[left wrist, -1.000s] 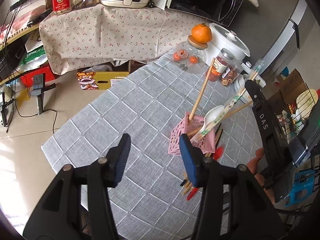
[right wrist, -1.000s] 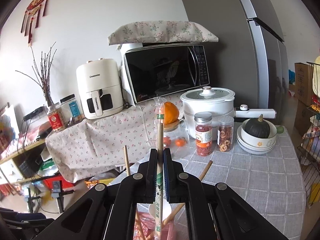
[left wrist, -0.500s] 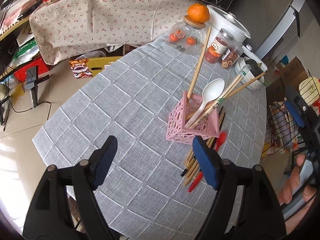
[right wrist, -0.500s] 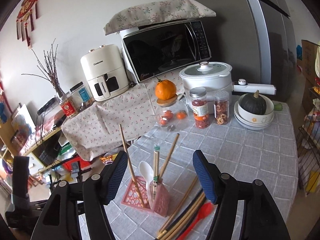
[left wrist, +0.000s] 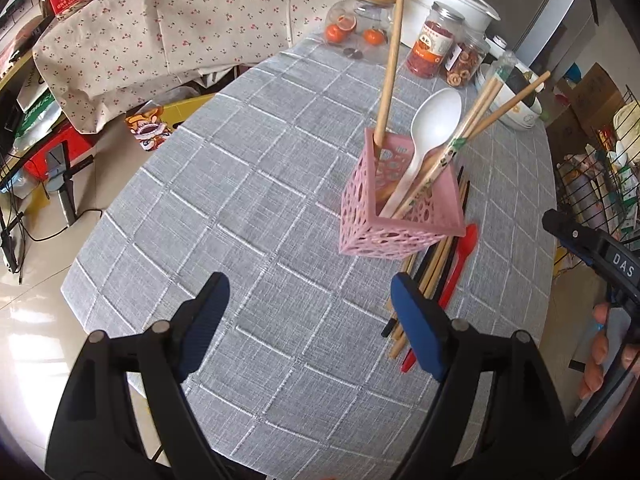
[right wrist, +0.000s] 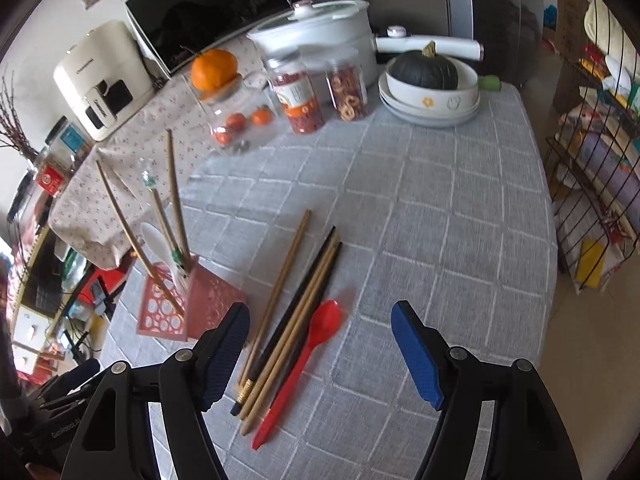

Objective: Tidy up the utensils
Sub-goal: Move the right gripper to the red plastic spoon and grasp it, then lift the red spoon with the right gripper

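A pink perforated utensil holder (left wrist: 396, 208) stands on the grey checked tablecloth (left wrist: 240, 208). It holds a white spoon (left wrist: 432, 128), wooden chopsticks and a wrapped pair. It also shows in the right wrist view (right wrist: 176, 304). Beside it lie several loose wooden and black chopsticks (right wrist: 296, 304) and a red spoon (right wrist: 308, 352). My left gripper (left wrist: 308, 320) is open and empty, in front of the holder. My right gripper (right wrist: 320, 344) is open and empty, above the loose chopsticks and red spoon.
At the table's far end stand a glass jar (right wrist: 236, 120) topped by an orange, two snack jars (right wrist: 320, 92), a white pot (right wrist: 316, 28) and stacked bowls holding a green squash (right wrist: 428, 76). A wire rack (right wrist: 592, 160) stands right of the table.
My right gripper let go of the wrapped chopsticks into the holder, opened, and pulled back over the loose utensils. My left gripper opened wider and moved closer to the holder.
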A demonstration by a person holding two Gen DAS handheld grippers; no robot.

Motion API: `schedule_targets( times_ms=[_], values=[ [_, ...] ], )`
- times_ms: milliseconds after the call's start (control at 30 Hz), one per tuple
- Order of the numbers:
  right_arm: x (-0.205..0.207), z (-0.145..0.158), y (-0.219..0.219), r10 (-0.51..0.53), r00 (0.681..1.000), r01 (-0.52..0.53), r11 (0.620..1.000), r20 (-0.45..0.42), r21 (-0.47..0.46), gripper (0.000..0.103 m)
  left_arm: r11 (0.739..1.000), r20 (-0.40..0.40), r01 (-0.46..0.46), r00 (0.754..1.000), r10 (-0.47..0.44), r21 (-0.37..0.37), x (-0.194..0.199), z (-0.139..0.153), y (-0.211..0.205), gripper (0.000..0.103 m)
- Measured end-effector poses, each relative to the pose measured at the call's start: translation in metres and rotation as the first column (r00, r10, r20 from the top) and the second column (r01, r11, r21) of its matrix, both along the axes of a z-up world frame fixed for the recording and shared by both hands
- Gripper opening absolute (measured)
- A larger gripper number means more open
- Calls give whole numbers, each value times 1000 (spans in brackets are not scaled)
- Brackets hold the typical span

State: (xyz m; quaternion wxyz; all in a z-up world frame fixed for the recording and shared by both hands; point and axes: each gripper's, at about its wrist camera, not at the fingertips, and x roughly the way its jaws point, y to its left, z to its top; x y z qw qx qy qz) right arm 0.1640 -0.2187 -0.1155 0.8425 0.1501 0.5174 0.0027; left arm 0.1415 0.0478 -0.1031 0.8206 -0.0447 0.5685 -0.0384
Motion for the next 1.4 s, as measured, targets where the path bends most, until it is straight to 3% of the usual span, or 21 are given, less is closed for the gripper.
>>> schedule_targets(
  times_ms=[300,600,700,867,900,933,1033,1133,1200,1333,1400],
  values=[
    [22,-75,1,13,962,-5,1000,-272,29,74,1000,-49,26,998,-26,-3,2,-13,-8,83],
    [44,-101,11,40,943,-27,999,-329,44,74,997,-23,79,997,-78,23,1,-11,-19,83],
    [47,-101,18,46,949,-51,999,-313,-8,74,995,-17,93,996,-93,20,0,-11,-22,83],
    [46,-98,34,107,956,-142,983,-273,-114,57,992,-12,124,992,-124,8,0,-12,-27,83],
    [45,-97,35,108,955,-148,981,-277,-127,49,991,-11,133,991,-133,4,-1,-12,-29,83],
    [45,-97,35,104,953,-154,975,-286,-160,34,990,-10,142,990,-142,1,-1,-11,-30,83],
    [43,-96,22,104,953,-150,978,-284,-146,12,985,-6,173,985,-173,-5,-5,-8,-37,83],
    [40,-99,-3,85,947,-94,995,-310,-14,6,977,14,213,977,-213,-9,-13,-1,-44,80],
    [36,-99,-15,70,947,-72,997,-315,8,6,970,26,245,969,-244,-8,-18,2,-51,76],
    [23,-85,-42,61,953,-48,997,-297,52,6,951,8,309,951,-309,-15,-27,-1,-67,53],
    [15,-73,-53,69,959,-54,997,-275,62,6,936,8,352,936,-352,-10,-33,0,-79,47]
  ],
)
